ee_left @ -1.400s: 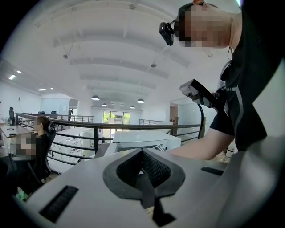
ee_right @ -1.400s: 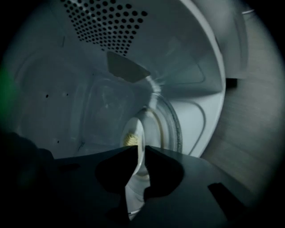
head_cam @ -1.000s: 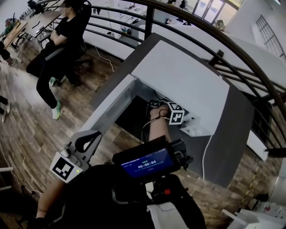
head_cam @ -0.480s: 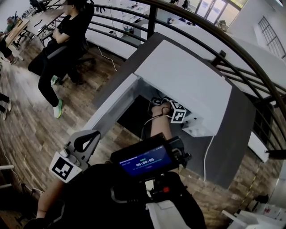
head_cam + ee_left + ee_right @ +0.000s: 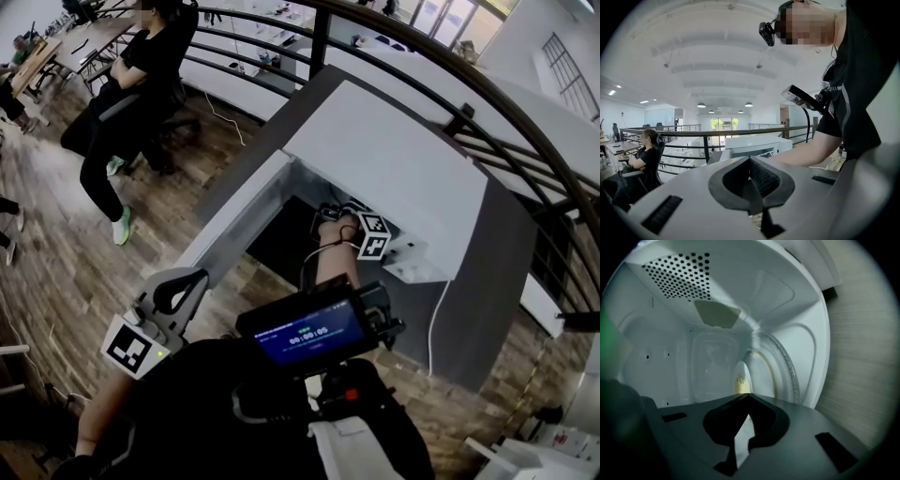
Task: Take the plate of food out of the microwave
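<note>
Right gripper point(image 5: 749, 396) apparently pinching plate point(image 5: 743, 372) rim, food point(image 5: 739, 385) barely visible

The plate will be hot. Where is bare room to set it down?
The microwave top is bare. The grey table right of it is free except a cable. Its mouth is crowded: the right gripper is shut on the plate there.
</note>
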A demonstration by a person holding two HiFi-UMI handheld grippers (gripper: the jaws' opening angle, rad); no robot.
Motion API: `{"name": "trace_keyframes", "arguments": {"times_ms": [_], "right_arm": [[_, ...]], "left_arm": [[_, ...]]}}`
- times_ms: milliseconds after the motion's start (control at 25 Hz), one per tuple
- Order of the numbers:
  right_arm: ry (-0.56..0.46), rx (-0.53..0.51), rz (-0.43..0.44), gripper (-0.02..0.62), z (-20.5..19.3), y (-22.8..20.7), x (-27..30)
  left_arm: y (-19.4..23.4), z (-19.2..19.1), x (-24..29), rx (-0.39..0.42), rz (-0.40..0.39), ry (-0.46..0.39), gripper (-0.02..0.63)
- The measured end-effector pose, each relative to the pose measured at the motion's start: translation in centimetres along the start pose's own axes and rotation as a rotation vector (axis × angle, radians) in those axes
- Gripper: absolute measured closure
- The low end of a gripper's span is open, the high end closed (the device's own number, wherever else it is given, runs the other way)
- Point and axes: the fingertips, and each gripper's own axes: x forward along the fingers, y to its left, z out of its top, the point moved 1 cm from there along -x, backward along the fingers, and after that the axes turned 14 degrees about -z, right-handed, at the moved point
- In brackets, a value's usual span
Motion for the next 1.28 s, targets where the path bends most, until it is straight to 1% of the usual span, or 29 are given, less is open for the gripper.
{"name": "trace_keyframes", "arguments": {"times_ms": [200, 360, 520, 560, 720, 960, 1000, 1080, 1200, 1280], "right_arm": [[0.001, -0.03, 0.015, 0.595, 0.1, -0.3, -0.3], [0.02, -0.108, 0.03, 0.595, -0.2, -0.4, -0.1], [0.031, -0.172, 0.064, 0.594, -0.9, 0.1, -1.0], [0.029, -0.193, 0.076, 0.594, -1.0, 0.3, -1.3], [0.028, -0.313, 0.124, 0.551, -1.8, 1.4, -2.0], [0.046, -0.462, 0.154, 0.531, -3.3, 1.8, -3.1], [0.049, -0.506, 0.161, 0.528, -3.7, 1.8, -3.4], [0.051, -0.626, 0.176, 0.528, -4.4, 2.0, -4.0], [0.038, -0.856, 0.192, 0.528, -5.2, 2.0, -4.8], [0.007, -1.008, 0.188, 0.528, -5.5, 1.6, -4.9]], "left_arm": [[0.0, 0.2, 0.3, 0.0, -0.018, -0.012, 0.603], [0.1, -0.1, 0.8, -0.02, -0.012, -0.034, 0.603], [-0.1, 0.2, 1.0, -0.019, -0.023, -0.034, 0.603], [-0.3, 0.3, 1.0, -0.02, -0.029, -0.035, 0.604], [-0.2, 0.2, 1.0, -0.038, -0.04, -0.045, 0.603], [-0.4, 0.1, 1.1, -0.037, -0.058, -0.055, 0.603], [-0.5, 0.2, 0.9, -0.037, -0.059, -0.056, 0.603], [-0.6, 0.3, 0.9, -0.039, -0.062, -0.059, 0.603], [-0.7, 0.6, 1.2, -0.041, -0.067, -0.067, 0.603], [-0.7, 0.5, 1.5, -0.04, -0.072, -0.067, 0.603]]}}
